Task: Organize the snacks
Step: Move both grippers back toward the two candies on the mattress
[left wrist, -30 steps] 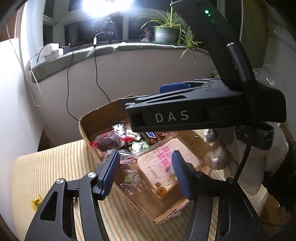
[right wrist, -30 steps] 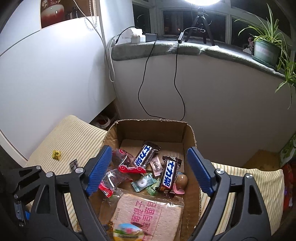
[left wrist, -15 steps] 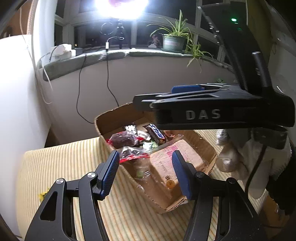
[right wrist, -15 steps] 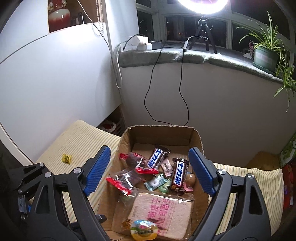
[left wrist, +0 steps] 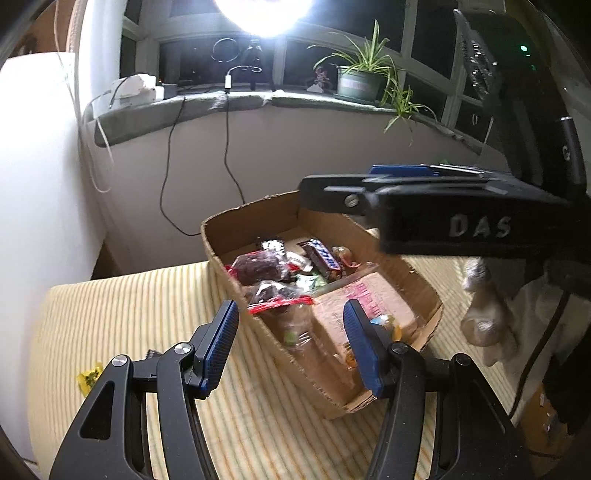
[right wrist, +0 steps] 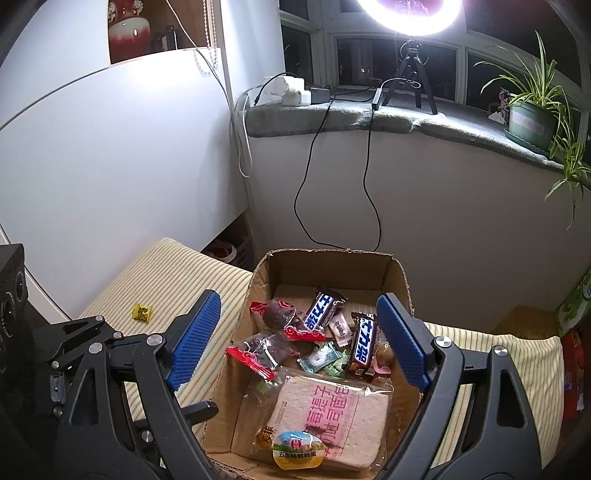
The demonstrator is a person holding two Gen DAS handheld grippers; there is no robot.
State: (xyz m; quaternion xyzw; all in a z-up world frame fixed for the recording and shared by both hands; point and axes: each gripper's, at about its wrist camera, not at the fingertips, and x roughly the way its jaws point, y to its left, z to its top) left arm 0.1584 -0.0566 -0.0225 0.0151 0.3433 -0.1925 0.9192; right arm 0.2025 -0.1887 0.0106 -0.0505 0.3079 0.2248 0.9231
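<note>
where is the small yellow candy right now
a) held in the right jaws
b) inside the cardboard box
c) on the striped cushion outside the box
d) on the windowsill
c: the yellow candy lies on the striped cushion, apart from the cardboard box, and neither gripper holds anything.

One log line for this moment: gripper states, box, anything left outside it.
left gripper: open, empty | right gripper: open, empty | cardboard box: holds snacks | yellow candy: on striped cushion, outside box

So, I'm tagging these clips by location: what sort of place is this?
Probably a home room by a bay window at night: a potted plant on the windowsill, a ring light, and a cardboard box of snacks on a striped cushion.
</note>
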